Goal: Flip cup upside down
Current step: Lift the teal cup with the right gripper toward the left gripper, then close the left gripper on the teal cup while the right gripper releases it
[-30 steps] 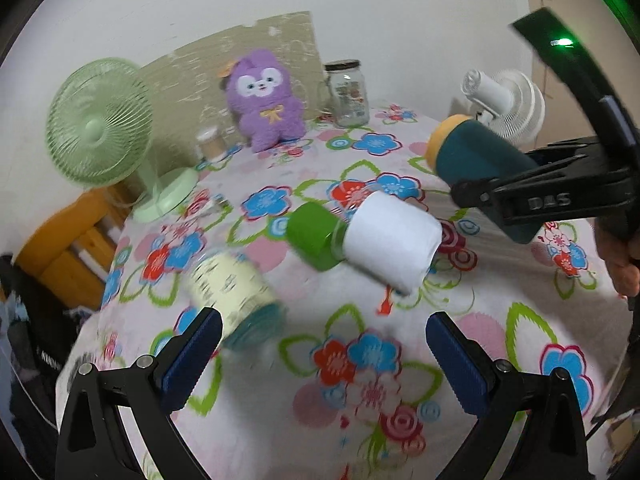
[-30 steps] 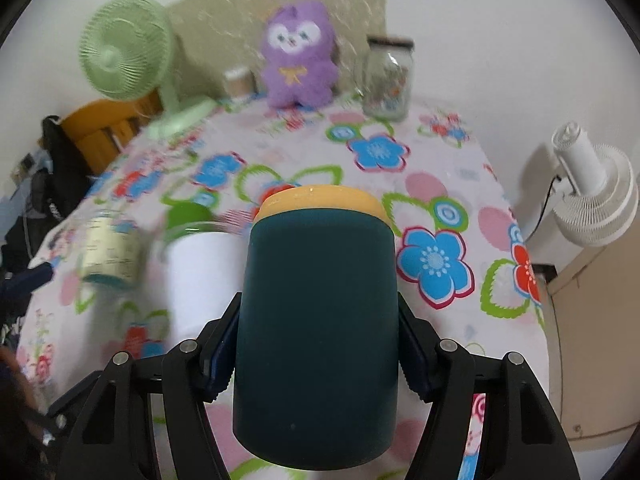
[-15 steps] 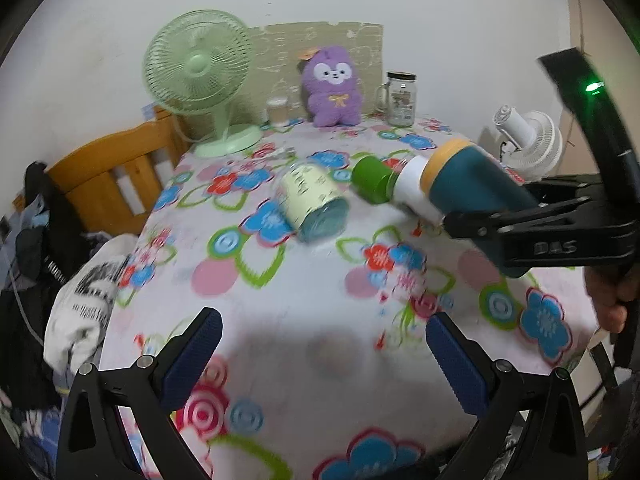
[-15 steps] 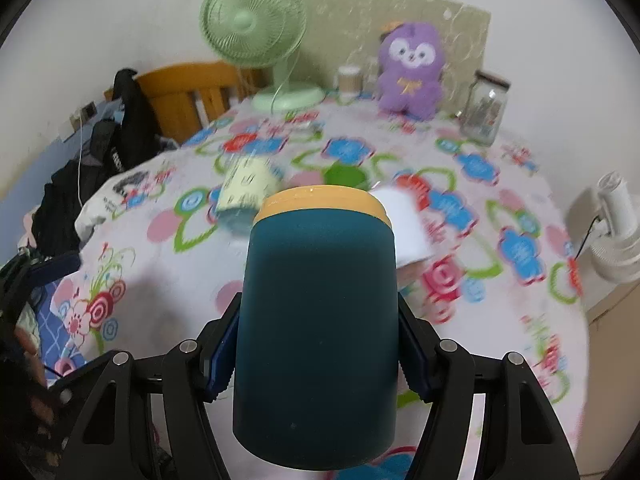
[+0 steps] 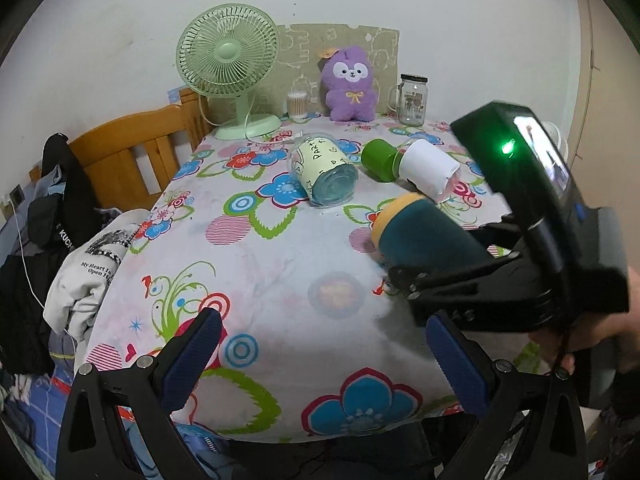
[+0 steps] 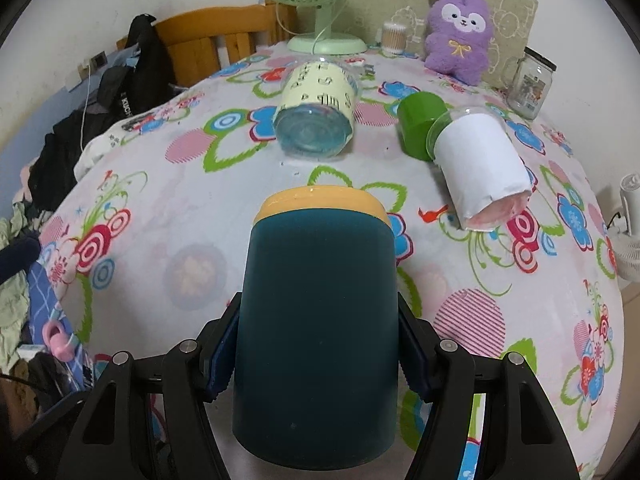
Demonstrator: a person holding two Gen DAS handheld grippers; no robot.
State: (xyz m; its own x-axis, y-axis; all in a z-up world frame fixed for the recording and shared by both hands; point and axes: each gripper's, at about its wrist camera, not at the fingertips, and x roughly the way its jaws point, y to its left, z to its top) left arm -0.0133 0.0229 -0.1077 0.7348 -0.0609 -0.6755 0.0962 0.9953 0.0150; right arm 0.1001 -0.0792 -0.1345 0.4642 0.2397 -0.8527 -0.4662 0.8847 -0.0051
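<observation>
Looking along the left gripper point(image 5: 320, 356), its blue-padded jaws stand spread with nothing between them, above the near edge of the flower-patterned cloth-covered table point(image 5: 280, 280). Toward the right edge, the right gripper point(image 5: 416, 280) carries the dark teal cylindrical cup with a yellow rim band point(image 5: 424, 236), tilted yellow end down near the cloth. Judging from this, the yellow end could snag the soft cloth and tip the cup if it is lowered aslant.

From the right wrist, the right gripper point(image 6: 316, 364) pinches the teal cup point(image 6: 320, 332) at mid-body, both pads pressed on its sides. Its smooth wall could slip in the pinch while turning. Counted: one clear plastic cup with a pale-yellow printed sleeve point(image 6: 316, 100), one green plastic cup point(image 6: 420, 124), one clear cup wrapped in white paper point(image 6: 476, 168), all three lying on their sides mid-table; any of them could roll if bumped. At the far edge: one green desk fan point(image 6: 320, 8), one purple plush toy point(image 6: 458, 28), one glass jar mug point(image 6: 528, 80).
</observation>
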